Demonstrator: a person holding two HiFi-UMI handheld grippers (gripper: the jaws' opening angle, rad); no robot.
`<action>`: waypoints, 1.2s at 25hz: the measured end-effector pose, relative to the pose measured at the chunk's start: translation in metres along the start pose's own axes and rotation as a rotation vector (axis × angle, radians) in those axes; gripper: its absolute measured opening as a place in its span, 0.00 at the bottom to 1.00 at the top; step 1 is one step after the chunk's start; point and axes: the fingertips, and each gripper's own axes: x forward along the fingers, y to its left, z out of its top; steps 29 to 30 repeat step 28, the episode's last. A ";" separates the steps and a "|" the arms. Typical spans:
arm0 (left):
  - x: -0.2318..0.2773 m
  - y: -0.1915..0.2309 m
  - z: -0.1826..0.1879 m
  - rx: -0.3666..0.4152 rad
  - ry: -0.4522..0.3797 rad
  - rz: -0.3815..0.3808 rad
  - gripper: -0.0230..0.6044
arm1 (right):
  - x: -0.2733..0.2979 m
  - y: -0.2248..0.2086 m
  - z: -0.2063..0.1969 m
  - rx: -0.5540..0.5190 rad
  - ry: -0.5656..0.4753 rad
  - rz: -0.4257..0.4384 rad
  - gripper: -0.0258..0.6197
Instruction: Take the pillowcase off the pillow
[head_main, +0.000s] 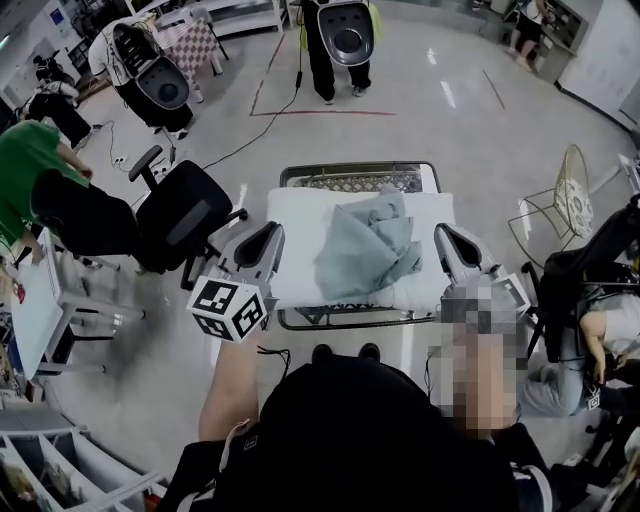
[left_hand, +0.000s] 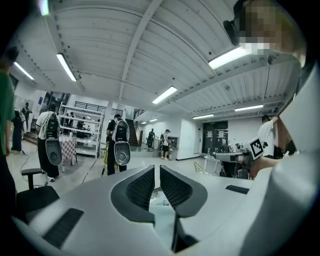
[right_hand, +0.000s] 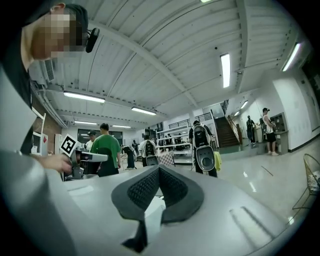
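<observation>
Pillowcase (head_main: 365, 250) atop pillow (head_main: 292, 245), head view only

Middle of pillow (head_main: 296, 250) hidden under crumpled pillowcase (head_main: 365, 250). Wire cart (head_main: 352, 176) mostly covered by pillow, lower part out of sight. Green-shirted person (head_main: 25, 165) cut off at left edge.

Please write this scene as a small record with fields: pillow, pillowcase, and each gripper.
pillow: white, lying flat on a metal rack
pillowcase: grey-blue, crumpled on top of the pillow, apparently off it
left gripper: by the pillow's left edge, jaws slightly apart, nothing between them
right gripper: by the pillow's right edge, jaws together, nothing held
</observation>
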 end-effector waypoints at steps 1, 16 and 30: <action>-0.001 0.004 -0.003 -0.005 0.002 0.008 0.10 | 0.001 0.000 0.000 -0.004 -0.008 0.001 0.05; 0.004 0.013 -0.025 -0.009 0.032 0.041 0.09 | 0.013 0.009 -0.009 -0.051 0.015 0.005 0.05; 0.007 0.013 -0.031 -0.009 0.047 0.041 0.09 | 0.019 0.010 -0.017 -0.044 0.041 0.016 0.05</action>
